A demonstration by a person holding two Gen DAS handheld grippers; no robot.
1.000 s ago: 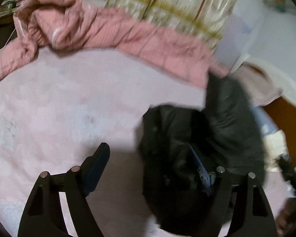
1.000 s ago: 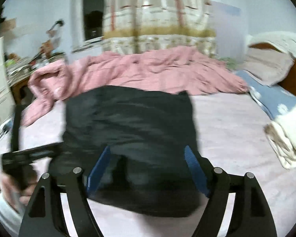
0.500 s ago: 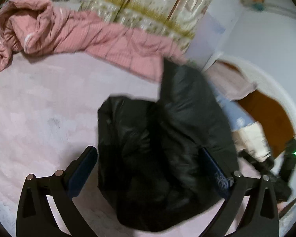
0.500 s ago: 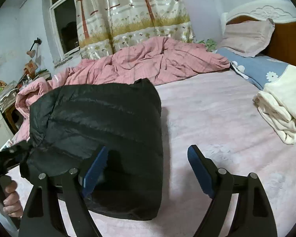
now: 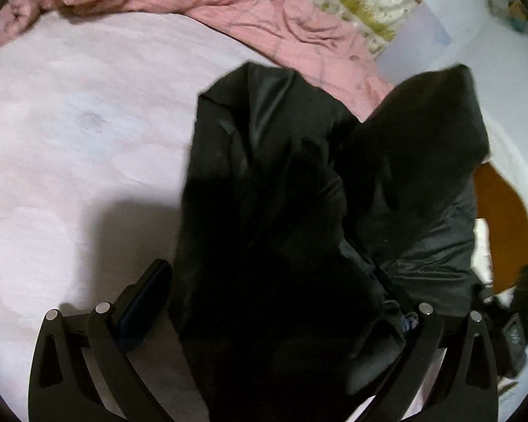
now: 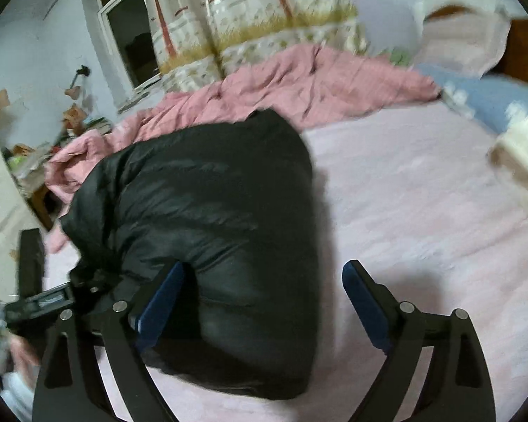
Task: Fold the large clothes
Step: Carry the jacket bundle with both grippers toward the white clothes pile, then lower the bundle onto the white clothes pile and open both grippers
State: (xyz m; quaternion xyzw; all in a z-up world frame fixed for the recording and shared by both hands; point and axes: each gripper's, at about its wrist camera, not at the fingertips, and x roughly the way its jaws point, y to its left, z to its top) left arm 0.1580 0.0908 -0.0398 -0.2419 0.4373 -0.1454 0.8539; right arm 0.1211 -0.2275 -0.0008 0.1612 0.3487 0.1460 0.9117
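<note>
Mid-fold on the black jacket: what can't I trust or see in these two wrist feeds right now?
- Left wrist: the black jacket covers the right finger pad of the left gripper; contact there is unclear.
- Left wrist: the jacket's near part is featureless black; folds unreadable.
- Right wrist: the right gripper hides the jacket's near hem.
- Right wrist: the cream bundle is blurred and cut off by the right edge.
</note>
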